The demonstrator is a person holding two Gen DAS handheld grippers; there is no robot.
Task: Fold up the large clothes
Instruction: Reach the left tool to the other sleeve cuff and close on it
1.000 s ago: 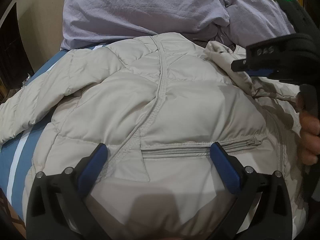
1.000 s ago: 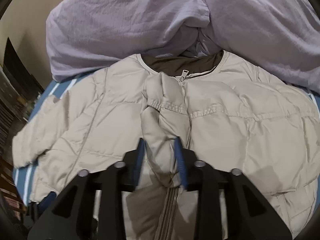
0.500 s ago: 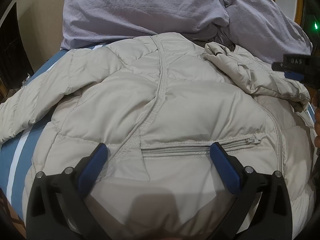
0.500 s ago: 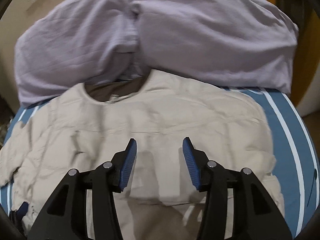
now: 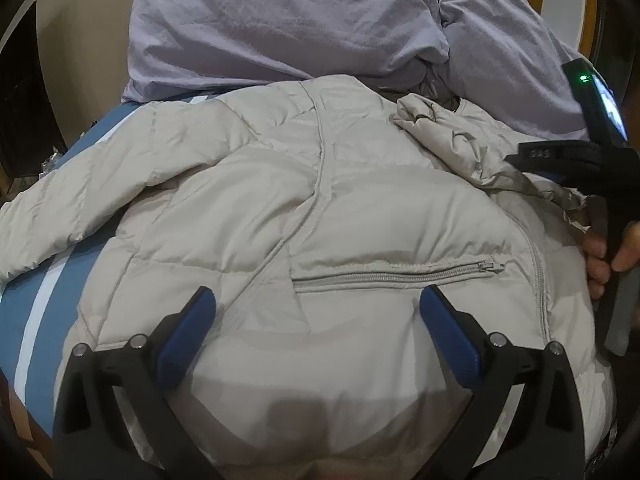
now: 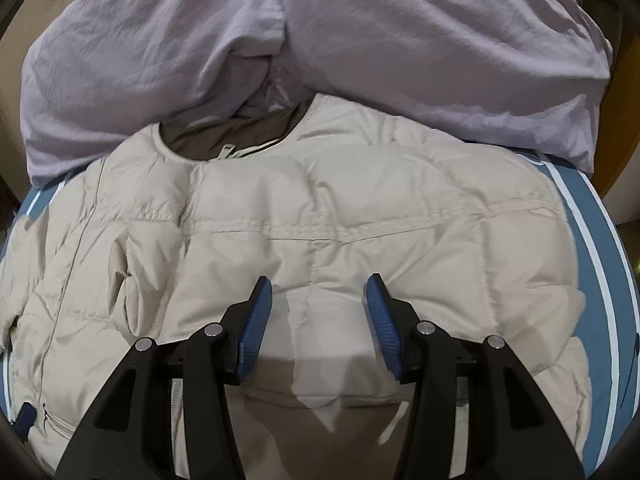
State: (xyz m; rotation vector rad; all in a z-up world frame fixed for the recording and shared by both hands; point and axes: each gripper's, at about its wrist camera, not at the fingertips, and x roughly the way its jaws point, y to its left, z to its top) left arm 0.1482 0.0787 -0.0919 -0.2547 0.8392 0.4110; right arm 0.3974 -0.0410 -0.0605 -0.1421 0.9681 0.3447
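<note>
Your right gripper (image 6: 318,320) has its blue pads (image 6: 256,322) standing apart w/ nothing between them, hovering over the jacket's (image 6: 320,216) chest panel on its right half. The last two opening readings differ too little to call it moving, so treat it as simply open. Your left gripper (image 5: 316,334) is spread wide, also empty, pads either side of the zip pocket (image 5: 396,276) on the jacket's left half.

Outward from there: the beige puffer lies front-up across the blue striped bed (image 6: 592,248), collar toward the far edge, up against the lilac duvet (image 6: 360,40) heaped there. One sleeve (image 5: 48,224) trails off toward the bed's left edge. The other sleeve (image 5: 460,148) is already laid in over the chest, crumpled, not flat. From the left view, your right hand (image 5: 604,252) & its tool sit at the jacket's right side.

Step, as I read it: sleeve tuck-in, one done, one to go. Next move prob. calls for your left gripper to shift to the trailing sleeve, pinch near the cuff & bring it across. Puffy fill will spring back, so press flat after.
</note>
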